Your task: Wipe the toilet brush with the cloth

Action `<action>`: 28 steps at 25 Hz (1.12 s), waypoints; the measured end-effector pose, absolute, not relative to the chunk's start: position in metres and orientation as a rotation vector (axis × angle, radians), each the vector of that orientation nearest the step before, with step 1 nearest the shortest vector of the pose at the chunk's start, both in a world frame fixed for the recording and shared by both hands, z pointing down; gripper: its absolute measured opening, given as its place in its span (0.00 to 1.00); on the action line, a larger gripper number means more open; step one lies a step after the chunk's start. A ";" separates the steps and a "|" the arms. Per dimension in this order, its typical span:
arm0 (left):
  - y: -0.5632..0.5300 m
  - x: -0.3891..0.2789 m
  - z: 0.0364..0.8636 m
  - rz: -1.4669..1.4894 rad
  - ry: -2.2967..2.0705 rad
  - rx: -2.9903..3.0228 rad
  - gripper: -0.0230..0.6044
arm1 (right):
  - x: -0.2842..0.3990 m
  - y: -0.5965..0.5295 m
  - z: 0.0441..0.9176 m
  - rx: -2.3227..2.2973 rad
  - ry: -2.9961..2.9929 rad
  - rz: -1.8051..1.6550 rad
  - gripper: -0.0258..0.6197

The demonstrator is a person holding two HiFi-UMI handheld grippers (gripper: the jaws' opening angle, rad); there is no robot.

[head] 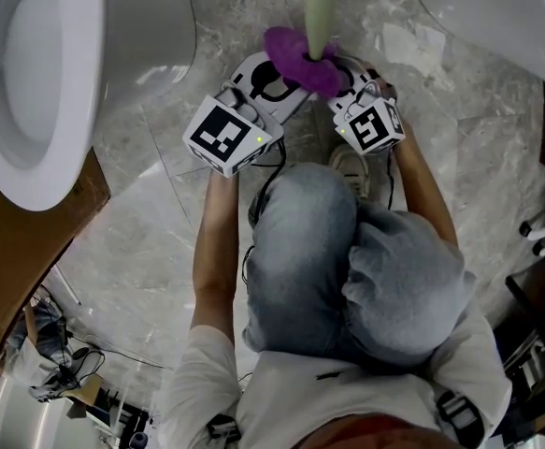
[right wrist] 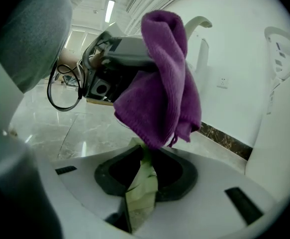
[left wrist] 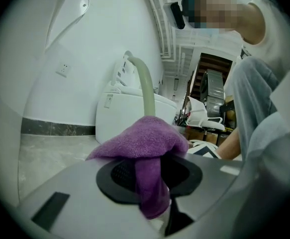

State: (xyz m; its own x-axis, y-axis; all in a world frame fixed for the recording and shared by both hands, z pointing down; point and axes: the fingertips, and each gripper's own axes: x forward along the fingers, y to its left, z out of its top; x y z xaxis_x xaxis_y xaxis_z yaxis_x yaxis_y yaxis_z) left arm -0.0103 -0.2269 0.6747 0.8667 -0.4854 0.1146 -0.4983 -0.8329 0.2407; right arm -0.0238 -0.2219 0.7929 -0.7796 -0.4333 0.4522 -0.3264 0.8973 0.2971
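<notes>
The left gripper [head: 270,80] has its jaws clenched on the purple cloth [head: 302,62], which drapes around the shaft of the pale green toilet brush [head: 319,7] standing upright over the marble floor [head: 141,241]. The right gripper [head: 349,75] has its jaws grasping the brush just below the cloth. 1 white toilet [head: 38,73] stands to the left.
</notes>
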 end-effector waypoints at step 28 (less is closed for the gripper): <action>-0.210 -0.047 0.748 0.194 -1.000 2.632 0.17 | -0.022 -0.219 0.793 0.590 -2.529 -0.219 0.18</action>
